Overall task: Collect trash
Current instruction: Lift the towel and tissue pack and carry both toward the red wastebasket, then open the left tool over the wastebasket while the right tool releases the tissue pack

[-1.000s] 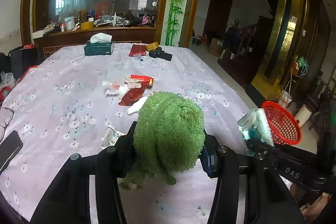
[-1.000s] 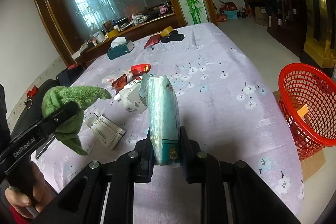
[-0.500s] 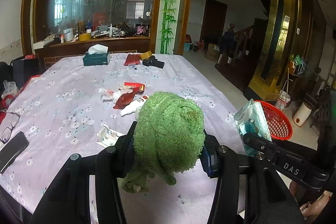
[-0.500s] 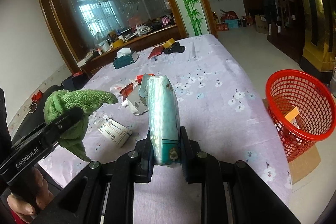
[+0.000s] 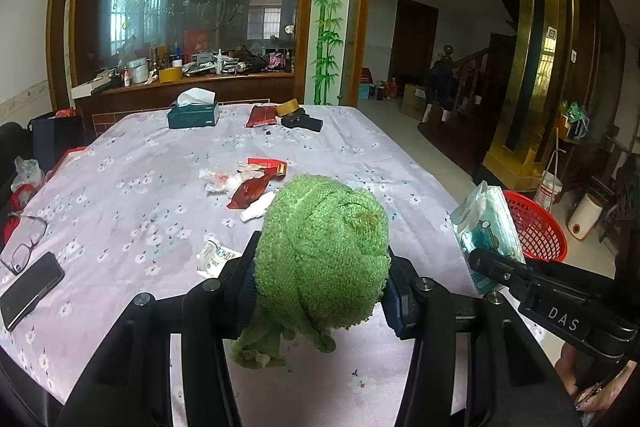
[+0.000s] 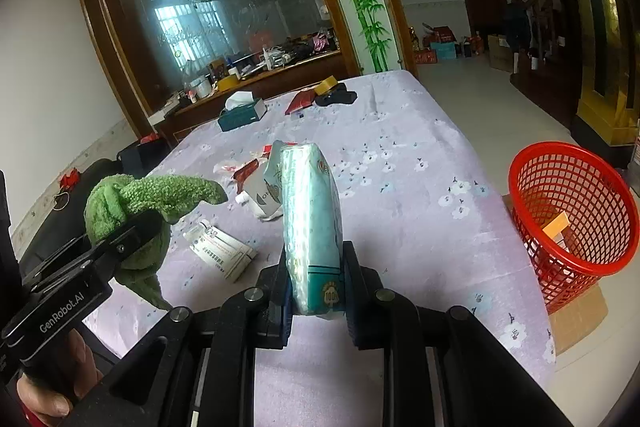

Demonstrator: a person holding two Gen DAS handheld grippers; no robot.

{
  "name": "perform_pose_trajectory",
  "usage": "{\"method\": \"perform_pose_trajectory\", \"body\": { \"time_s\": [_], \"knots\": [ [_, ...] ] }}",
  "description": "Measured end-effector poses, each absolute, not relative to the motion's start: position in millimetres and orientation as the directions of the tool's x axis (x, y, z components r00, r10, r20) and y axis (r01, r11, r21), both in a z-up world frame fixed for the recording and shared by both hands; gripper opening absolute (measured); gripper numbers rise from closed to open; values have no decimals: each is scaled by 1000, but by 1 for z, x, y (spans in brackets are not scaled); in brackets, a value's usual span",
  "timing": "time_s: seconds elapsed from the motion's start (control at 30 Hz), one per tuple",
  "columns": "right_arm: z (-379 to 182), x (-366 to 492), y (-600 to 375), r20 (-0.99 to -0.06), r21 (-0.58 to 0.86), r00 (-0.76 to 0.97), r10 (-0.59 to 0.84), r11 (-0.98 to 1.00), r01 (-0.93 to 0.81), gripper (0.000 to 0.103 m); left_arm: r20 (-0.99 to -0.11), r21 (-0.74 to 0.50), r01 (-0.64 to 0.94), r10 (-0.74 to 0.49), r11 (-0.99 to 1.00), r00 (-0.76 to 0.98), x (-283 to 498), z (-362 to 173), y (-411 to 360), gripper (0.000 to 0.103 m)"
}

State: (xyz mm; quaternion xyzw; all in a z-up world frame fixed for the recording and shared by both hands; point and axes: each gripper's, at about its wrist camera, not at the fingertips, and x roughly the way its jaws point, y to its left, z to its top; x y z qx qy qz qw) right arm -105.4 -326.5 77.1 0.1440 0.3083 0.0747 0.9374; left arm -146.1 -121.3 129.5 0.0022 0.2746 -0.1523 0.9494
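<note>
My left gripper [image 5: 320, 287] is shut on a green towel [image 5: 324, 259], held above the near part of the table; it also shows in the right wrist view [image 6: 136, 199]. My right gripper [image 6: 316, 287] is shut on a teal tissue pack [image 6: 312, 223], which also shows in the left wrist view [image 5: 488, 227]. Wrappers [image 5: 248, 183], a white pouch [image 6: 268, 187] and a paper packet [image 6: 220, 247] lie on the lilac tablecloth [image 5: 120, 195]. A red mesh basket [image 6: 576, 211] stands on the floor right of the table, with some scraps inside.
A phone [image 5: 28, 287] and glasses [image 5: 24, 243] lie at the table's left edge. A green tissue box [image 5: 194, 115], red packet [image 5: 262, 115], tape roll [image 5: 288, 107] and black object [image 5: 304, 123] sit at the far end. A cluttered sideboard stands behind.
Both grippers have risen and pulled back from the table with their loads still held. The table and basket now look farther and lower.
</note>
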Motion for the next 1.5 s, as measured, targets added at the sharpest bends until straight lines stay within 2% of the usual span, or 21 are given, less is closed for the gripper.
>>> {"method": "perform_pose_trajectory", "body": {
  "time_s": [0.3,0.6,0.9,1.2,1.5],
  "knots": [
    [76,-103,-325,-557,317,796,238,946,-62,22,-521,-77,297,-293,952,802,-148,130,-121,50],
    [62,-98,-325,-585,318,777,233,947,-44,22,-565,-101,296,-299,950,769,-139,106,-123,50],
    [60,-97,-332,-586,334,774,238,942,-37,22,-575,-99,332,-326,938,750,-131,105,-135,50],
    [73,-109,-397,-558,375,814,160,924,76,23,-611,-137,465,-445,874,655,-107,115,-188,50],
    [79,-126,-502,-547,444,836,49,863,240,24,-613,-159,635,-580,756,536,-96,131,-293,50]
  ]
}}
